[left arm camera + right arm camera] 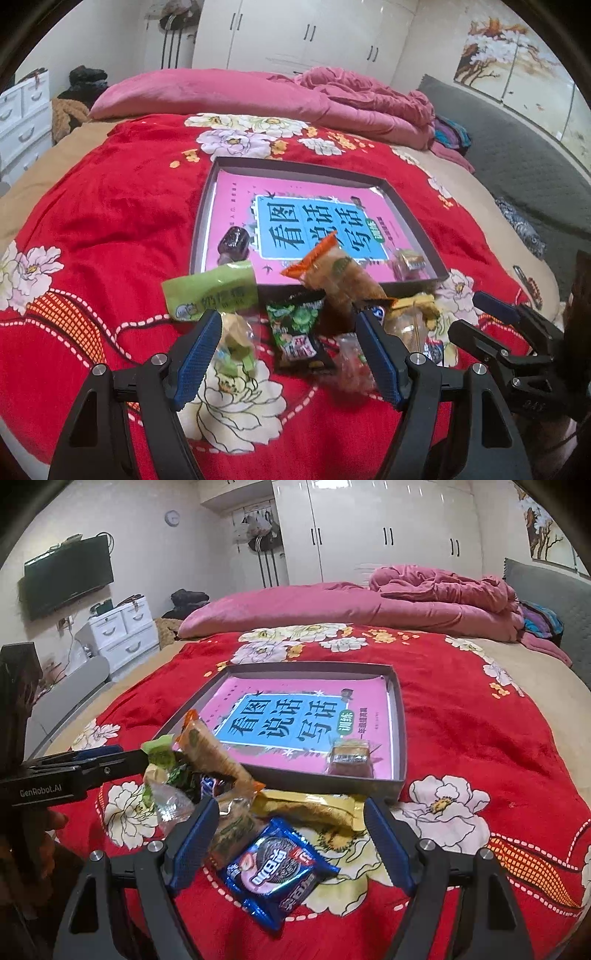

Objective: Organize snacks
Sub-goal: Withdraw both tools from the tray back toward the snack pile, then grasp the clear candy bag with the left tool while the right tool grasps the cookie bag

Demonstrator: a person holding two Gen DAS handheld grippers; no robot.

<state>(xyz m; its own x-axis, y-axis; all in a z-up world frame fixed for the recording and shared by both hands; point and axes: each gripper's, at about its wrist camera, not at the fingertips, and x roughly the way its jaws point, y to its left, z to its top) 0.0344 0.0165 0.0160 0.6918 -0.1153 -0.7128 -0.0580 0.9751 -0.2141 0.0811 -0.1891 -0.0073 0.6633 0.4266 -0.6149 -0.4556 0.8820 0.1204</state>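
Note:
A pile of wrapped snacks lies on the red floral blanket in front of a shallow grey box (417,225) lined with a pink book. In the box lie a dark wrapped sweet (232,242) and a small clear-wrapped cake (410,264), the cake also in the right wrist view (349,757). My left gripper (291,358) is open and empty, just above a green-black packet (295,328) and a pale green packet (210,291). My right gripper (291,838) is open and empty over a blue Oreo packet (275,871), with a yellow packet (310,806) and an orange-ended long packet (214,757) beyond.
A pink quilt (406,598) and pillow lie bunched at the far side of the bed. A grey headboard (517,147) is at the right. White drawers (122,631) and a wall television (66,576) stand at the left. The other gripper (509,332) shows at the right of the left wrist view.

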